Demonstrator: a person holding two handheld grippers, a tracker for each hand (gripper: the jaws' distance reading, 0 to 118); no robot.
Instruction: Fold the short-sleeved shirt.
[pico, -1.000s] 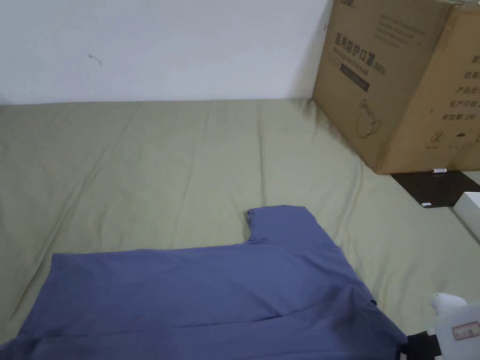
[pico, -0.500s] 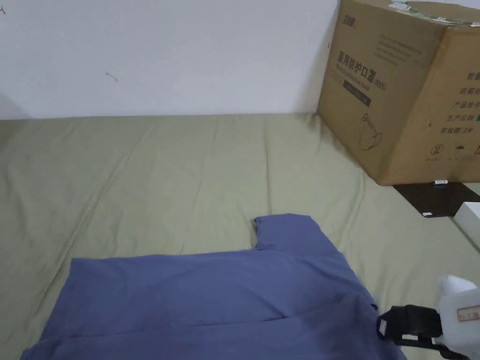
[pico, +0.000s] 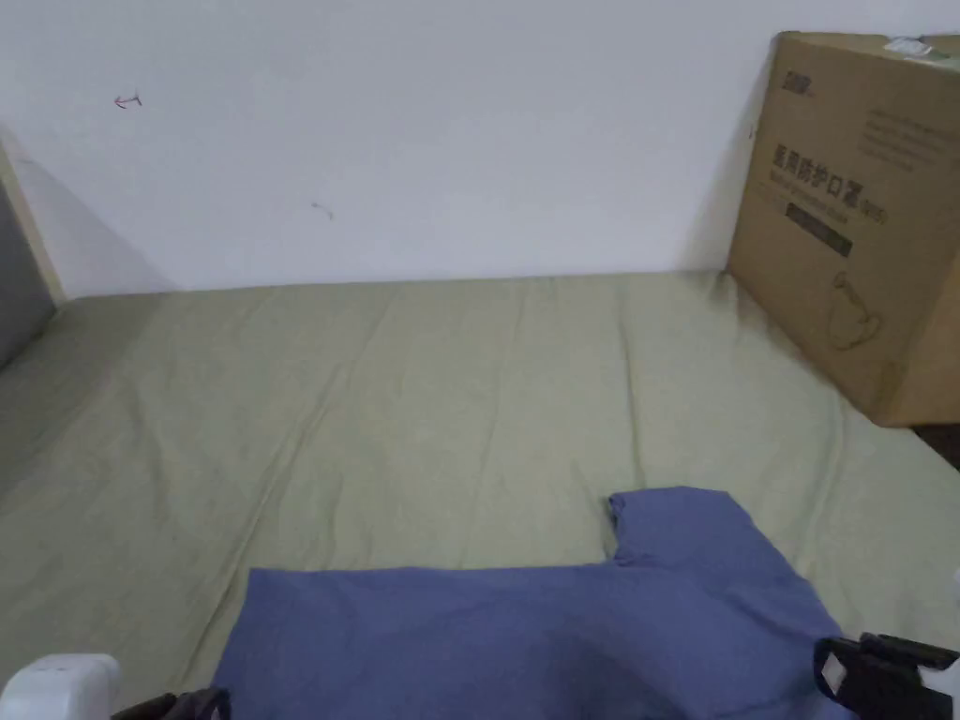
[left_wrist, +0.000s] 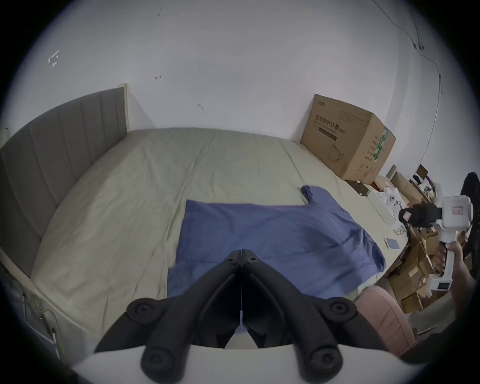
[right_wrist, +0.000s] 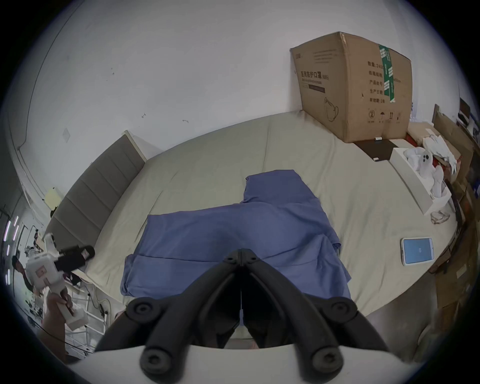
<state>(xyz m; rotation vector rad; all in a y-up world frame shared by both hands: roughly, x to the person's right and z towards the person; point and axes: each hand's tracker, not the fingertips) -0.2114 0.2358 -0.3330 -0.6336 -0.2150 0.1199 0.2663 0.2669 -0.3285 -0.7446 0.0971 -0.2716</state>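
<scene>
The shirt (pico: 562, 628) lies spread on the bed (pico: 394, 394), low in the head view, with one sleeve (pico: 680, 530) pointing up toward the wall. In the right gripper view a layer is already laid over along the near side, and its crease runs across the lower middle of the frame. The near hem sits close to the bed's edge.

The left tongs (left_wrist: 241, 253) are pressed together with nothing between them, held above the shirt's near part. The right tongs (right_wrist: 241, 251) are likewise together and empty, hanging over the folded layer. In the head view the left tongs (pico: 183, 705) peek in at the lower left corner and the right tongs (pico: 877, 677) at the lower right, both off the cloth.

The risks, as I judge them:
- Shut tongs pushed into the cloth would drag and bunch it instead of taking hold; they need to part first.
- A pinch that catches only the top layer would peel the fold open.
- The cloth looks thin and limp, so lifting one corner ahead of the other would skew the next fold.
- A pull toward the near edge could slide the shirt off the bed.
- The tablet (right_wrist: 417, 250), at the right of the right gripper view, lies near enough to be swept by a wide swing.
</scene>
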